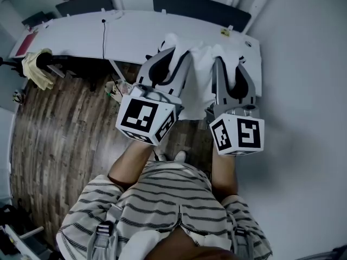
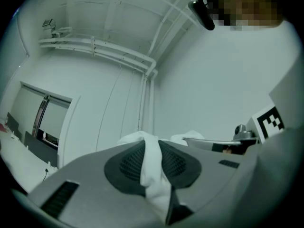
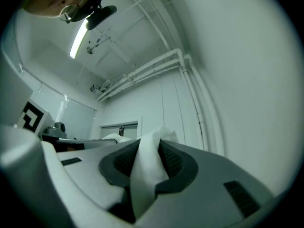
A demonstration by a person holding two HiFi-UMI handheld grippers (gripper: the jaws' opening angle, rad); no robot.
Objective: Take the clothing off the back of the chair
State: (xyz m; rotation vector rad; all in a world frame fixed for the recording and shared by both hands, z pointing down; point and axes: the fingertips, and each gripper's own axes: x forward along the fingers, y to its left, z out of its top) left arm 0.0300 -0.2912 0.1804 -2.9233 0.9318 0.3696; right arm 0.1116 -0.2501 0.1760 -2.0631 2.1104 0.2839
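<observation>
A white garment [image 1: 199,77] hangs in the air between my two grippers, in front of the white desk [image 1: 76,34]. The left gripper [image 1: 169,52] is shut on a fold of it at its upper left, the right gripper [image 1: 226,58] on a fold at its upper right. In the left gripper view the white cloth [image 2: 154,175] is pinched between the dark pads of the left gripper [image 2: 149,144], which points slightly upward at wall and ceiling. In the right gripper view the right gripper [image 3: 152,146] nips the cloth [image 3: 145,175] the same way. No chair shows under the garment.
A long white desk runs along the back, with dark chairs [image 1: 200,7] behind it. At the left a yellow cloth [image 1: 35,69] lies over a dark chair. Wood floor [image 1: 59,140] spreads below. A white wall [image 1: 303,91] stands close on the right.
</observation>
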